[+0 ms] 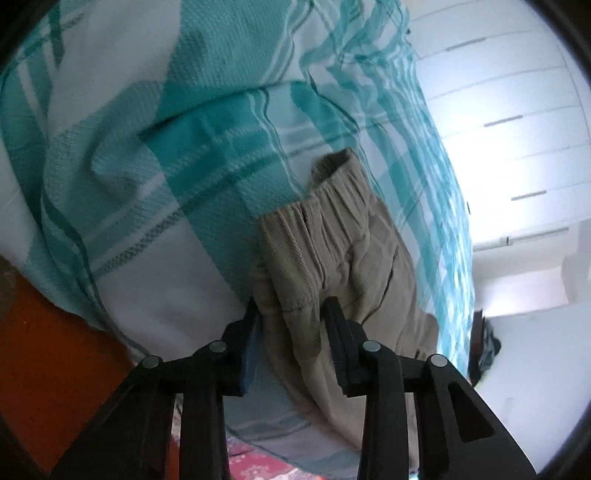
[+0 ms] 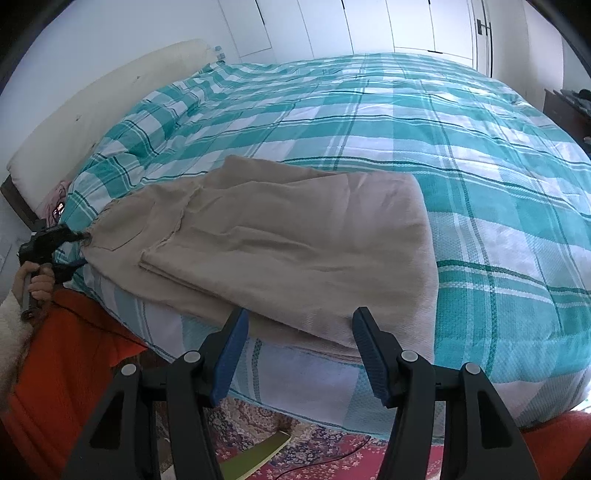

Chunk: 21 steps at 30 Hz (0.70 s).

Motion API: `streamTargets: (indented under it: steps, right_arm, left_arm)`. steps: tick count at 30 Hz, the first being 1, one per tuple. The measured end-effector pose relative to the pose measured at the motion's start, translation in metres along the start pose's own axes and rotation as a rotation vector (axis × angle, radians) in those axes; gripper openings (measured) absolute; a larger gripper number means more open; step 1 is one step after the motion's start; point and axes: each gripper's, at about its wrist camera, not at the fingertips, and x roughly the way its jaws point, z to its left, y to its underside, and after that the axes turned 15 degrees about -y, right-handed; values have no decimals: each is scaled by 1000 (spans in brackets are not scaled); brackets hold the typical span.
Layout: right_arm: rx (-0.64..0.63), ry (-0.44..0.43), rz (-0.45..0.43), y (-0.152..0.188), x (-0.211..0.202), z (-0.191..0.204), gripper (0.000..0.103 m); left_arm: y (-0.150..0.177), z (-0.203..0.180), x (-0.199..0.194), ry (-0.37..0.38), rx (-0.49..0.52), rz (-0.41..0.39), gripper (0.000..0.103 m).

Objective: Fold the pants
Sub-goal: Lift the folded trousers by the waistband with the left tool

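Note:
Beige pants (image 2: pixel 288 240) lie folded over on the teal and white checked bedspread (image 2: pixel 461 155), near the bed's front edge. In the left wrist view the elastic waistband (image 1: pixel 332 206) shows, and my left gripper (image 1: pixel 291 310) has its jaws around the pants' edge (image 1: pixel 295 291), a gap between the fingers. In the right wrist view the left gripper (image 2: pixel 79 240) meets the pants' left end. My right gripper (image 2: pixel 301 321) is open, its fingers on either side of the fold's front edge, holding nothing.
A cream headboard (image 2: pixel 99 107) stands at the left. White wardrobe doors (image 2: pixel 369 26) line the far wall. A patterned red rug (image 2: pixel 332 450) and a green book (image 2: pixel 258 458) lie on the floor below the bed edge. My orange sleeve (image 2: pixel 70 350) is at lower left.

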Motion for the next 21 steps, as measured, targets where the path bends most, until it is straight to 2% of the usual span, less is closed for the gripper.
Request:
streamTargets:
  steps: [3,6,8,9,10,13,16,21]
  right_arm:
    - [5,1,-4,1,-2,-1,59]
    - [8,1,-6,1,-1,-1,59]
    - [4,1,-5,1,-1,-1,59]
    - [3,-1,-5,0,-1,0,59]
    - [1,-3,-7,0,-1,0,59]
    - [-3,-12,-28,-1,-6,3,59]
    - [-3,-16,-72,-3,-16,2,59]
    - [32,-23,-143,-5,-30,-6,59]
  left_arm:
    - [3,2,-3,20,-2,-9,30]
    - [2,9,1,45,-28,3,39]
    - [2,13,-1,60,-48,10,32]
    - [2,13,-3,57,-50,4,23]
    - [3,11,-10,63,-48,-7,19]
    - [7,-1,-32,79,-20,-51,15]
    - [15,-38,-67,105,82,-113,15]
    - [56,-131,-126,143,373,-202,15]
